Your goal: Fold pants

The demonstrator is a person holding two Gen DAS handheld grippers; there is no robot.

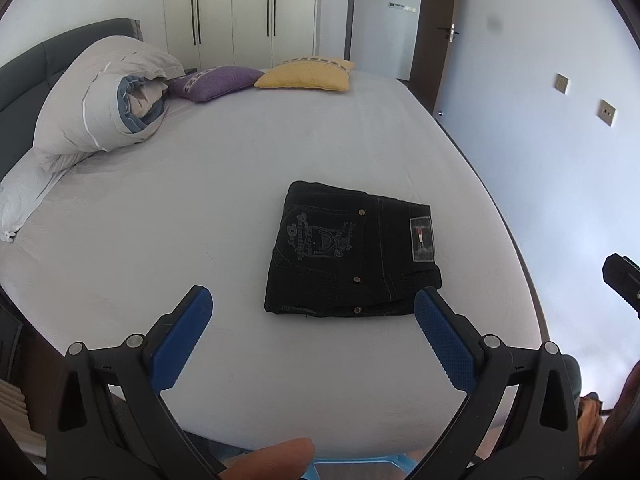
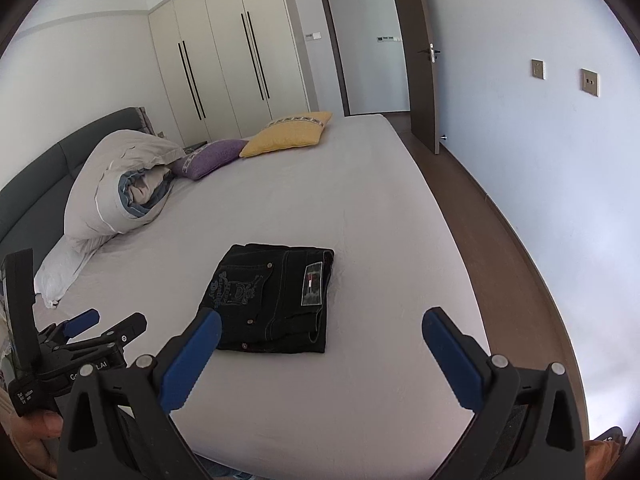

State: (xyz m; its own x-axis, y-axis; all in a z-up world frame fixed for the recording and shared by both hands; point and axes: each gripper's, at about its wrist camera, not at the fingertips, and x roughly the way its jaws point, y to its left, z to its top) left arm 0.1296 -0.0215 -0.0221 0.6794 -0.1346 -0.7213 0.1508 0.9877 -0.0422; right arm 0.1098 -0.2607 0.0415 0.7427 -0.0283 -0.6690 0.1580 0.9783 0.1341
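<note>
The black pants (image 1: 352, 254) lie folded into a compact rectangle on the light grey bed (image 1: 200, 200), back pocket embroidery and waist label facing up. They also show in the right wrist view (image 2: 276, 300). My left gripper (image 1: 314, 308) is open and empty, held above the bed's near edge, just short of the pants. My right gripper (image 2: 322, 328) is open and empty, also near the front edge, with the pants just beyond its left finger. The left gripper also shows in the right wrist view (image 2: 102, 326) at the lower left.
A rolled duvet (image 1: 100, 100) and a white pillow (image 1: 20, 200) lie at the bed's left. A purple cushion (image 1: 216, 82) and a yellow cushion (image 1: 308, 74) sit at the far end. The bed's right edge (image 2: 460, 248) drops to a brown floor by the wall.
</note>
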